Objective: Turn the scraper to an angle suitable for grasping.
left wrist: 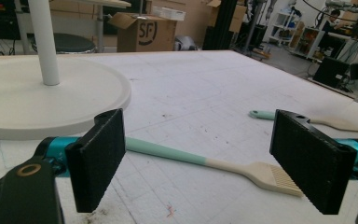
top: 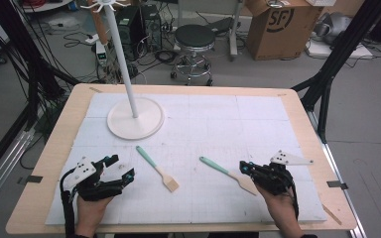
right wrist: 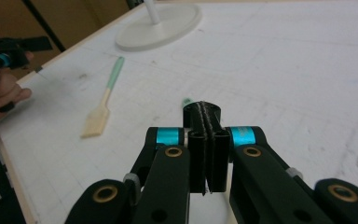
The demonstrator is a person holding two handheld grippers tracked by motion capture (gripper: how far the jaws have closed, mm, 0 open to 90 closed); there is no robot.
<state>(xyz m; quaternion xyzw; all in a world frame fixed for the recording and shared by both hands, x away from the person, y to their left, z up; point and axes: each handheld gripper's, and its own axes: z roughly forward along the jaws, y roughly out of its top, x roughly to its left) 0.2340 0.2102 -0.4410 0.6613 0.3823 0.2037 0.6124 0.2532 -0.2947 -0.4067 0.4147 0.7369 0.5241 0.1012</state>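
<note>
A: What does the right gripper [top: 246, 167] have?
B: Its jaws are pressed together, and they sit over the right brush [top: 228, 174]. In the high view that brush lies on the white mat [top: 258, 119], its mint handle pointing up and to the left, its pale bristle end right at the gripper's tip. From the right gripper view a bit of mint handle [right wrist: 186, 101] peeks out just past the closed jaws. Whether the pads pinch the brush or merely meet above it cannot be told.
A: And the left gripper [top: 120, 167]?
B: Its jaws stand spread wide, with nothing between the pads. In the left gripper view the left brush [left wrist: 200, 161] lies on the mat just beyond them, bristles toward the right.
A: Where is that brush on the table [top: 69, 124]?
B: Near the middle front of the mat, between the two grippers, apart from both.
A: Any containers?
B: A cardboard box [top: 278, 27] stands on the floor beyond the table; its contents cannot be made out. On the mat's far left stands a white pole stand [top: 135, 118], its round base bare.
</note>
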